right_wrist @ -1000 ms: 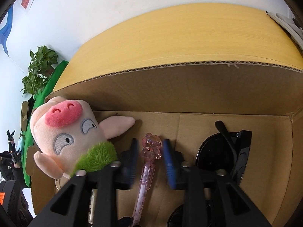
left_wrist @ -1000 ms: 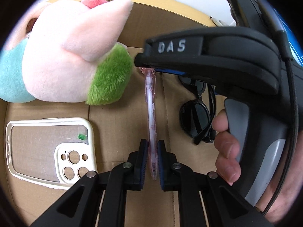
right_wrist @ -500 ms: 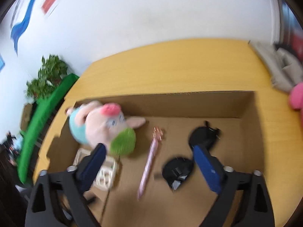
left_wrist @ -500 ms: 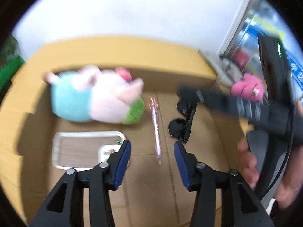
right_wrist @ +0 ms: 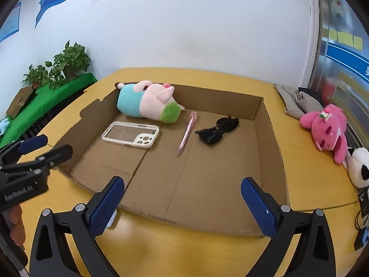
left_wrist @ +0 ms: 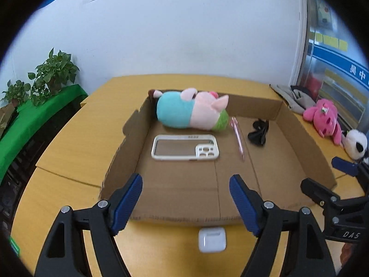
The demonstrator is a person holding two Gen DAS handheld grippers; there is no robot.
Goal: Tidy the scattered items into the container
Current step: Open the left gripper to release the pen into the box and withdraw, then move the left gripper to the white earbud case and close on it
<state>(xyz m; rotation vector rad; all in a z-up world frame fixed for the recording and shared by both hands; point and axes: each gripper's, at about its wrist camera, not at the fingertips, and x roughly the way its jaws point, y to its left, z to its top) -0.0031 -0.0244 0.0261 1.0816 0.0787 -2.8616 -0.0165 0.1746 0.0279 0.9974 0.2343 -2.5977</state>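
Note:
A shallow cardboard box (left_wrist: 304,138) (right_wrist: 272,124) lies on the yellow table. In it are a plush pig (left_wrist: 191,113) (right_wrist: 150,103), a white phone case (left_wrist: 184,147) (right_wrist: 131,135), a pink pen (left_wrist: 238,138) (right_wrist: 187,133) and black sunglasses (left_wrist: 259,132) (right_wrist: 218,130). A white earbud case (left_wrist: 212,240) lies on the table just outside the box's near wall, partly hidden behind my right gripper's left finger in the right wrist view (right_wrist: 112,218). My left gripper (left_wrist: 185,202) and right gripper (right_wrist: 182,204) are both open and empty, held back above the box's near edge.
A pink plush (left_wrist: 322,117) (right_wrist: 327,127) and a panda plush (left_wrist: 356,144) (right_wrist: 359,166) lie on the table right of the box, with folded grey cloth (right_wrist: 297,101) behind them. Potted plants (left_wrist: 46,73) stand on a green shelf to the left.
The left gripper let go of the pink pen, which now lies in the box. Both grippers opened wide and pulled back and up out of the box.

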